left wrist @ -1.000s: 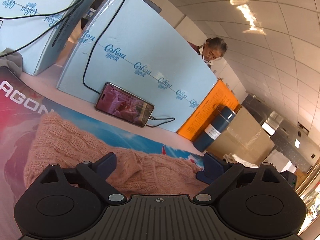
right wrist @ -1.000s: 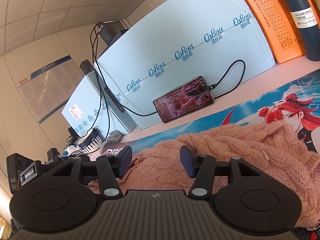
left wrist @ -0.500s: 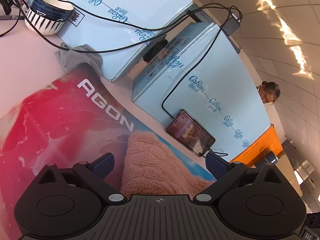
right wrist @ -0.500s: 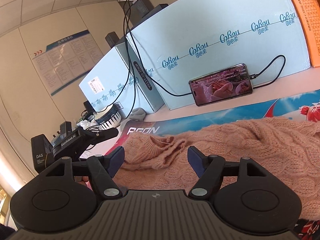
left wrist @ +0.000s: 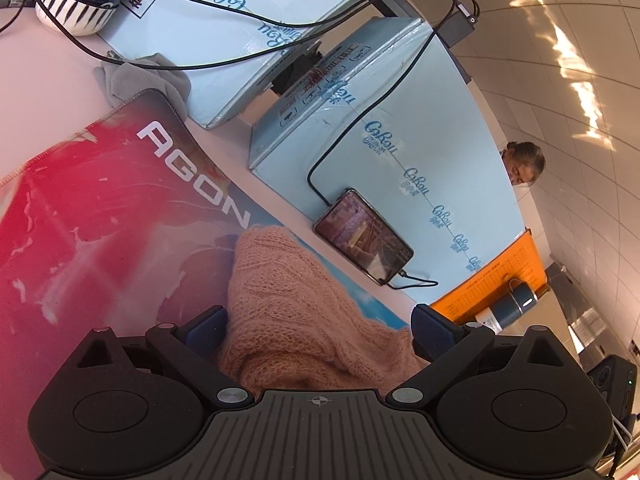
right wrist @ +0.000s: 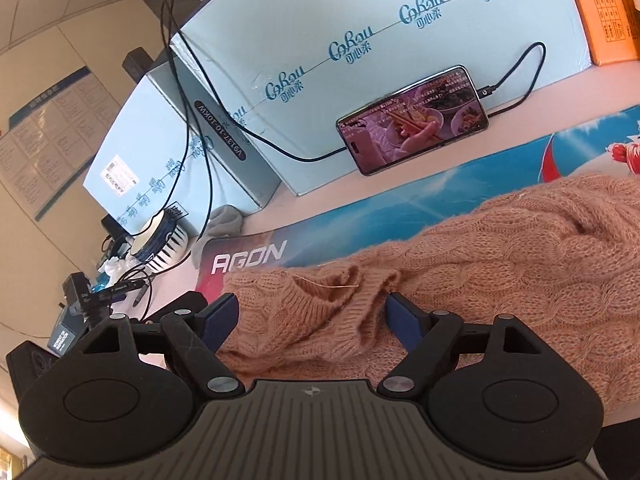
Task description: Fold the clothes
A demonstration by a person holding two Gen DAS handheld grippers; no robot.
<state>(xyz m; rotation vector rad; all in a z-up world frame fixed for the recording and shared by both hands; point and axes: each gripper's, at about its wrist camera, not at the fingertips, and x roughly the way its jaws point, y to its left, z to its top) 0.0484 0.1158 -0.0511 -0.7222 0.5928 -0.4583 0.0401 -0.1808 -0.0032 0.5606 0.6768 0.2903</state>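
Pink sweater (right wrist: pixel 500 264) edge — between right tool (right wrist: pixel 312 312) pads.

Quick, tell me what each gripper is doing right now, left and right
Left gripper: open, jaws wide around the pink sweater, not gripping.
Right gripper: open, jaws have just been opening; sweater edge lies between them, not pinched.

An office: wall chart (right wrist: pixel 48 128), tiled ceiling (left wrist: pixel 560 40), cluttered desk (left wrist: pixel 48 64).
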